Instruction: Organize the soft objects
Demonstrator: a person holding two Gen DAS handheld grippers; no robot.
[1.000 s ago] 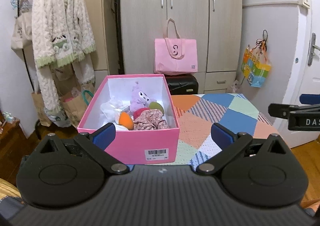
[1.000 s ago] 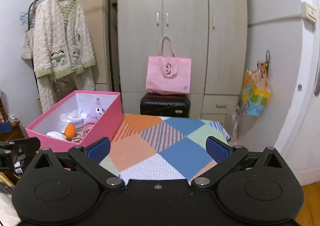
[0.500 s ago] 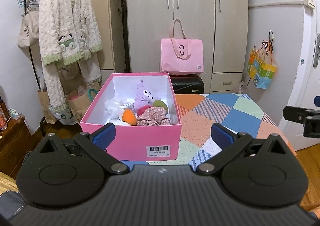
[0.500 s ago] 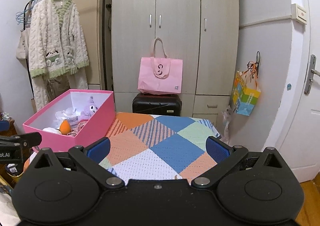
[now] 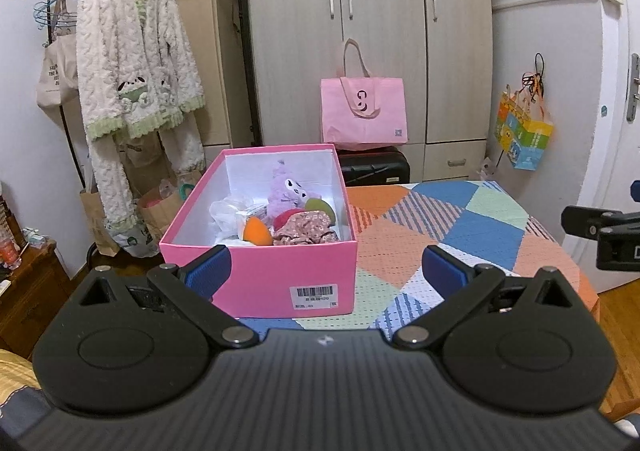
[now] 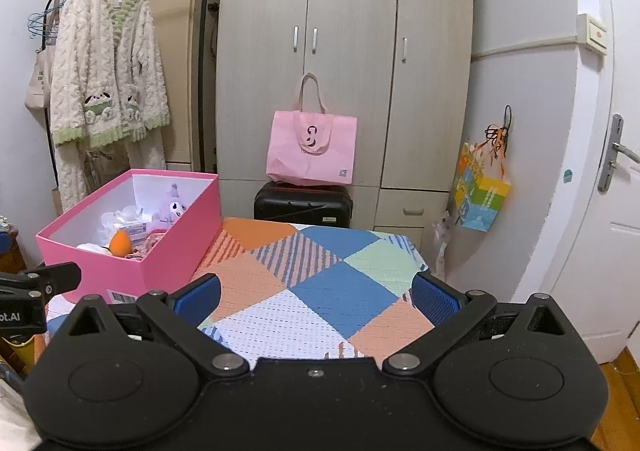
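A pink box (image 5: 256,275) stands on the left of a table with a patchwork cloth (image 5: 460,227). Inside lie a purple plush toy (image 5: 286,191), an orange soft piece (image 5: 256,232), a floral cloth (image 5: 306,229), a green-and-red soft piece (image 5: 318,207) and white soft items (image 5: 226,213). My left gripper (image 5: 326,267) is open and empty, in front of the box's near wall. My right gripper (image 6: 316,293) is open and empty over the cloth (image 6: 320,283), right of the box (image 6: 132,271). The plush (image 6: 172,207) shows there too.
A wardrobe (image 6: 344,51) stands behind the table, with a pink tote bag (image 6: 312,151) on a black suitcase (image 6: 302,205). A fluffy cardigan (image 5: 136,63) hangs on a rack at the left. A colourful bag (image 6: 480,191) hangs by the white door (image 6: 600,211) at the right.
Both grippers have pulled back and risen a little from the table; the box and cloth look farther and lower in both views. Both stay open and empty.
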